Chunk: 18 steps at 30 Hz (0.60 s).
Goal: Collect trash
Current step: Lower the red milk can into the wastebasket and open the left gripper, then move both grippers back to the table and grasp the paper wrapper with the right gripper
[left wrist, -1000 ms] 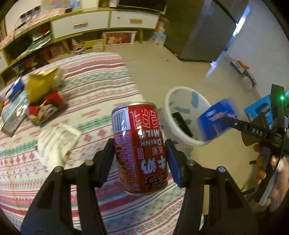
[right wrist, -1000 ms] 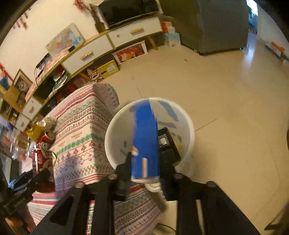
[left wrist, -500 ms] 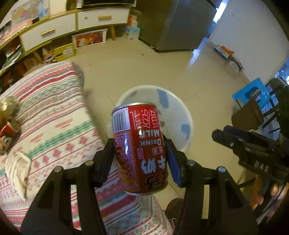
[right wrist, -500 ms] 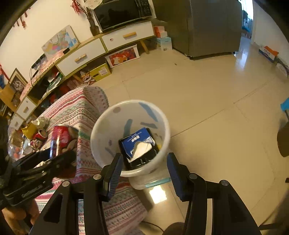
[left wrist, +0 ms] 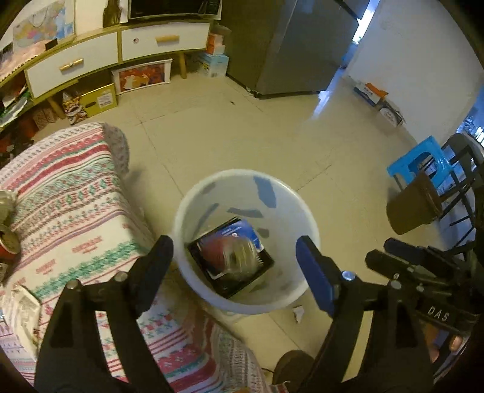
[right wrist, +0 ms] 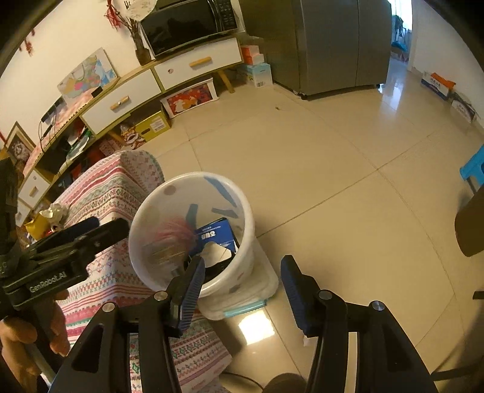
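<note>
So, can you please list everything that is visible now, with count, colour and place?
bin: 1, white with blue patches, on the floor beside the table
red can: 1, blurred, inside the bin
blue packet: 1, in the bin
black flat item: 1, at the bin bottom
tablecloth: 1, striped red, green and white, over the table
crumpled paper: 1, white, on the table
yellow wrapper: 1, on the table
cabinet: 1, white drawers, by the wall
microwave: 1, black, on the cabinet
fridge: 1, grey
blue stool: 1
left gripper: jaws open, above the bin
right gripper: jaws open, empty
</note>
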{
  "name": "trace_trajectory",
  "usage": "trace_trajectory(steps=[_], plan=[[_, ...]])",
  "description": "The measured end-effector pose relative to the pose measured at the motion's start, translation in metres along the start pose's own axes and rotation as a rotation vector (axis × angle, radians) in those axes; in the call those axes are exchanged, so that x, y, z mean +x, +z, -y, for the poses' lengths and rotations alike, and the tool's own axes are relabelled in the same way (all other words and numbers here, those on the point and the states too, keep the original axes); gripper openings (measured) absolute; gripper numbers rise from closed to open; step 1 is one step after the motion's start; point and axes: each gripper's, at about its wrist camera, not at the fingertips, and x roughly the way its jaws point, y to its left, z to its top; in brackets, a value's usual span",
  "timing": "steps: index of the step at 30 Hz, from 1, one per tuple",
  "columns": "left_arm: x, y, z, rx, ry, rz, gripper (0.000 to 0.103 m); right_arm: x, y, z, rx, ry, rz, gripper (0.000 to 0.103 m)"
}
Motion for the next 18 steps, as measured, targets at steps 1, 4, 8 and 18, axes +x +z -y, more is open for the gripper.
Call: trace_trajectory(steps=[1, 4, 8, 18], plan=[[-0.001, -0.001, -0.003, 0.0, 0.009, 0.0, 0.083, 0.0, 0.0, -0.001, -0.001, -0.002, 0.0, 0.054], [-0.006, -0.003, -0.013, -0.003, 0.046, 0.004, 0.083, 0.001, 0.001, -0.004, -0.006, -0.001, -0.002, 0.055], [-0.015, -0.007, -0.027, -0.025, 0.069, 0.007, 0.083, 0.001, 0.0, -0.01, -0.024, -0.007, 0.0, 0.058], [-0.038, -0.021, -0.052, -0.042, 0.125, 0.028, 0.084, 0.0, 0.001, -0.026, -0.056, -0.012, 0.004, 0.064]])
